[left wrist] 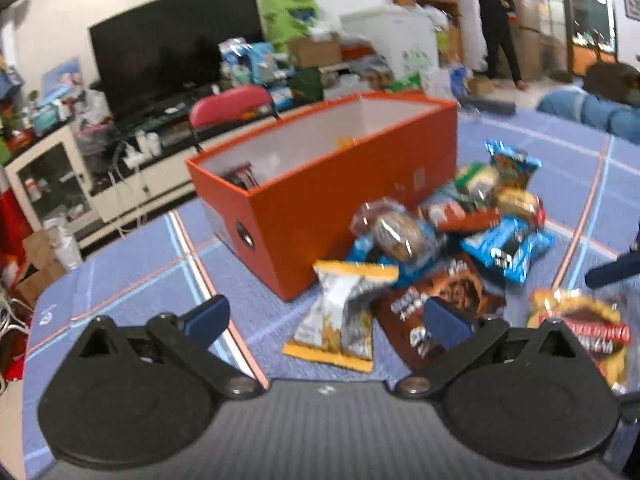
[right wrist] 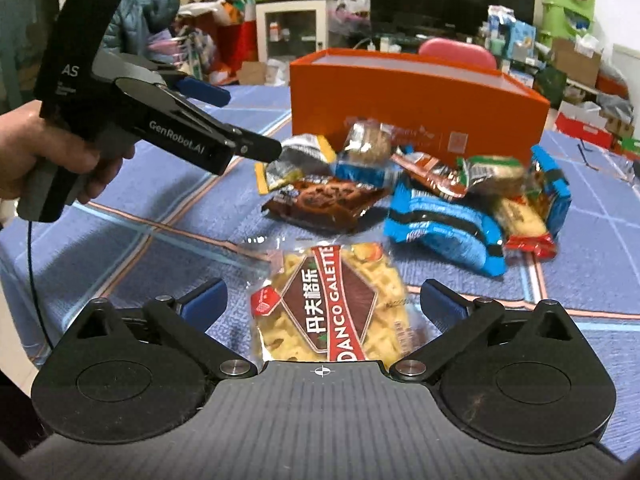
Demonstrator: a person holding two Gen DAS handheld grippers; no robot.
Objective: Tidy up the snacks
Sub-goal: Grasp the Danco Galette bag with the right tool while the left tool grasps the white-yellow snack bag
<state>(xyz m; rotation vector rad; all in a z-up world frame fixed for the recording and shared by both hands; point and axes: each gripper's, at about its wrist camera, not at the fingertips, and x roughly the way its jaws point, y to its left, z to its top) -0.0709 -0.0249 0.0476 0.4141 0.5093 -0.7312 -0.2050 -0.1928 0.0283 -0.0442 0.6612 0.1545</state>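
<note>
I judge the step in hand to be picking loose snacks for the orange box point(right wrist: 416, 92).

My right gripper point(right wrist: 322, 304) has its fingers spread wide, holding nothing; the Danco Galette packet point(right wrist: 332, 300) lies flat on the desk point(right wrist: 120, 240) directly between them.

My left gripper point(left wrist: 326, 316) is likewise wide open and empty, with the yellow-edged foil packet point(left wrist: 340, 316) just ahead between its fingers. The snack pile point(left wrist: 460, 224) sits beyond, beside the box.

Next move, as I judge it: lower the right fingers around the galette packet and close gently, since the contents look brittle.
</note>
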